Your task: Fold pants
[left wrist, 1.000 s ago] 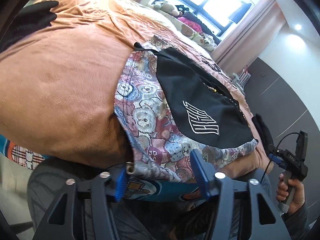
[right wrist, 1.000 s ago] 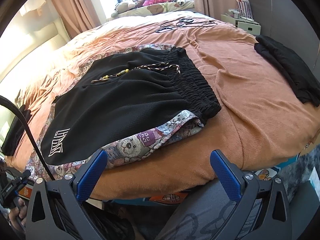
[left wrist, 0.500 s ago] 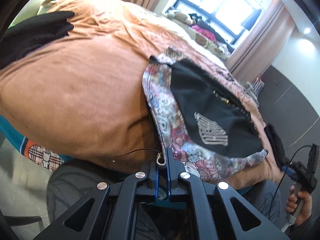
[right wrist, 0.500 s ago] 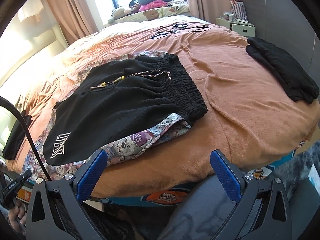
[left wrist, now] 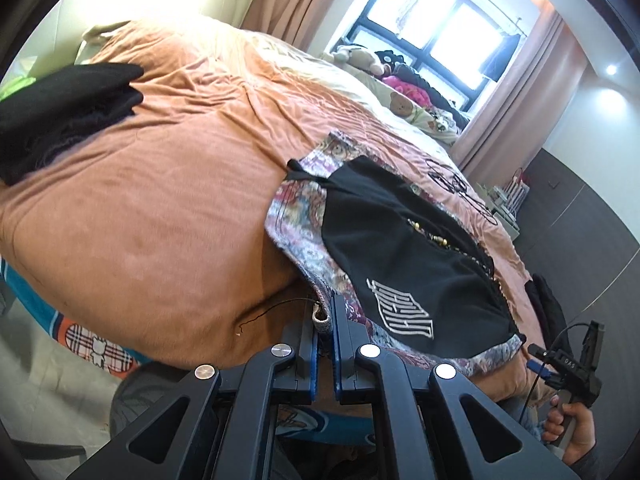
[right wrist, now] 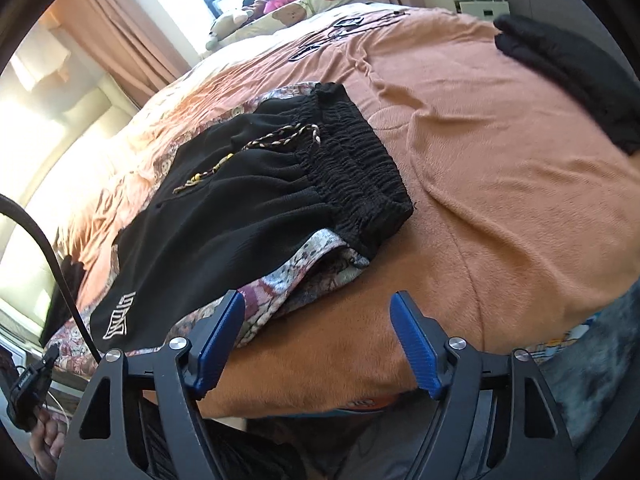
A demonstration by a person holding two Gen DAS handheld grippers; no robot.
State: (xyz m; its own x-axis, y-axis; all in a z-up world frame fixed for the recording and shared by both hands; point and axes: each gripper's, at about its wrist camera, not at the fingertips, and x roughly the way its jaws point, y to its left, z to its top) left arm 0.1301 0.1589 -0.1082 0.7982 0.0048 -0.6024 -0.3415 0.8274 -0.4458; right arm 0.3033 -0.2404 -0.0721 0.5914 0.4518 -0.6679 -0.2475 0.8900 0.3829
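My left gripper [left wrist: 325,334] is clenched on the hem corner of the patterned pants [left wrist: 298,236], lifting that corner off the orange bedspread [left wrist: 160,208]; 1 second ago its jaws stood apart around the cloth. My right gripper [right wrist: 316,340] is closing, nothing pinched yet, its left pad at the pants' near edge, having slid closer since. Black shorts [right wrist: 248,200] lie on the pants, mid-bed.

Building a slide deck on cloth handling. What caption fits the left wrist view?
Left gripper shut on the hem of bear-print pants, black shorts lying on top, orange bedspread.
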